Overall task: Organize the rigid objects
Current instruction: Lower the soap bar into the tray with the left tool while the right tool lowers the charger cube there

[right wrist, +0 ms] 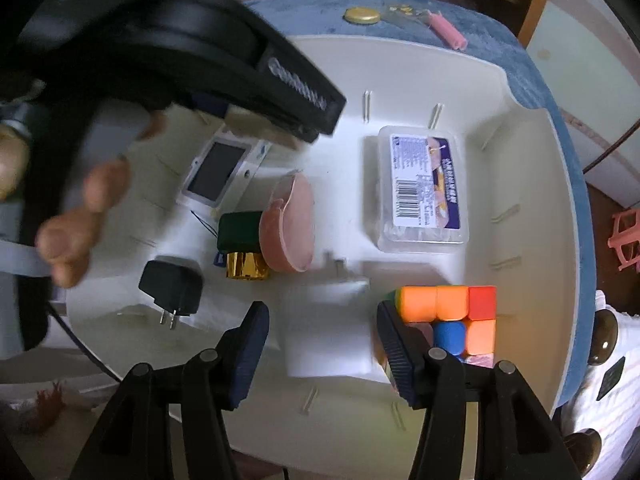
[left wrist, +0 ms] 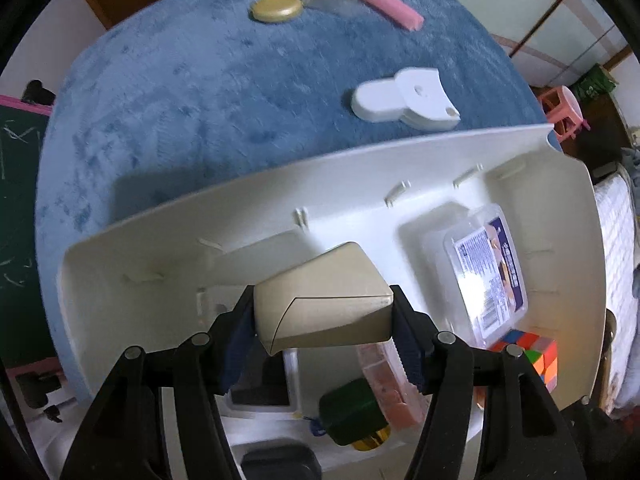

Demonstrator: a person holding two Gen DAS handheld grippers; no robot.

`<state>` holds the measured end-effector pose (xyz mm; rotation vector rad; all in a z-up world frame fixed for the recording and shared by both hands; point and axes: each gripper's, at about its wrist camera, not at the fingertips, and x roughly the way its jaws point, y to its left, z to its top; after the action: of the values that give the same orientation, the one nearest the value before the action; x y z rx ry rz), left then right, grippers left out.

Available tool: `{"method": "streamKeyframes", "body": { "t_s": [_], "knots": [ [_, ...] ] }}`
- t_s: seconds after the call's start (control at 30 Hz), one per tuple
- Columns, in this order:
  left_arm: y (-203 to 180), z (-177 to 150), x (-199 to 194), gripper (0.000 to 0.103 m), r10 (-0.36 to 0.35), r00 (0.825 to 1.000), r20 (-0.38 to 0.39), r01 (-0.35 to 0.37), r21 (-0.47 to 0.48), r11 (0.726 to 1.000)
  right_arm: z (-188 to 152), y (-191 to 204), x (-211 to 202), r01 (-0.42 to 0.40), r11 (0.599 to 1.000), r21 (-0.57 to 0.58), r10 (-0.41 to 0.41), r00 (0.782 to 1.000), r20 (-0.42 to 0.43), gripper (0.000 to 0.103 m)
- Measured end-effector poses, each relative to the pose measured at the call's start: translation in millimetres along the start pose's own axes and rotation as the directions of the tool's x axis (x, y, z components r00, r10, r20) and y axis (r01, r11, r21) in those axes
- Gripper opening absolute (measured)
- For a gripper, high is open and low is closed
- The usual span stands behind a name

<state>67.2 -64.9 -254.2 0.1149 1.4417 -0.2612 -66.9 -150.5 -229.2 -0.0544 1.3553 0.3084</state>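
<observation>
My left gripper [left wrist: 324, 314] is shut on a beige wedge-shaped box [left wrist: 320, 288] and holds it just above the white tray [left wrist: 280, 176], near its left half. In the right wrist view my right gripper [right wrist: 322, 340] points down into the same tray [right wrist: 344, 400]. A blurred white block [right wrist: 324, 320] lies on the tray floor between its fingers, and a gap shows beside the left pad, so it stands open. A colourful puzzle cube [right wrist: 460, 312] sits right against the outside of the right finger.
The tray also holds a clear labelled box [right wrist: 424, 188], pink case [right wrist: 288, 224], green-and-gold box [right wrist: 240, 232], black plug adapter [right wrist: 172, 284] and a small screen device [right wrist: 216, 172]. A hand [right wrist: 80, 232] hangs over its left. On the blue cloth lie a gold lid [left wrist: 276, 8], pink bar [left wrist: 394, 10] and white bracket [left wrist: 404, 100].
</observation>
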Motion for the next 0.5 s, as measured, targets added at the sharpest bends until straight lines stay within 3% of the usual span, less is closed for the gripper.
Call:
{"method": "streamKeyframes", "body": {
  "t_s": [0.13,0.27,0.5],
  "knots": [
    [-2,-4,-5,0.084,0.009,1.0,0.005,-0.009,0.023,1.0,-2,-7,-16,-0.019,1.0,0.014,0.019,0.999,0.034,0.06],
    [0,-11,-26,0.084,-0.006,0.999,0.032,0.005,0.026,1.0,-1,-18,-36,-0.044,0.998,0.042,0.041,0.997,0.073,0.06],
    [9,-17,-85,0.084,0.002,0.989,0.147,-0.004,0.017,1.0,11,-33,-65,-0.082,0.991,0.109,0.066,0.988,0.14,0.06]
  ]
}}
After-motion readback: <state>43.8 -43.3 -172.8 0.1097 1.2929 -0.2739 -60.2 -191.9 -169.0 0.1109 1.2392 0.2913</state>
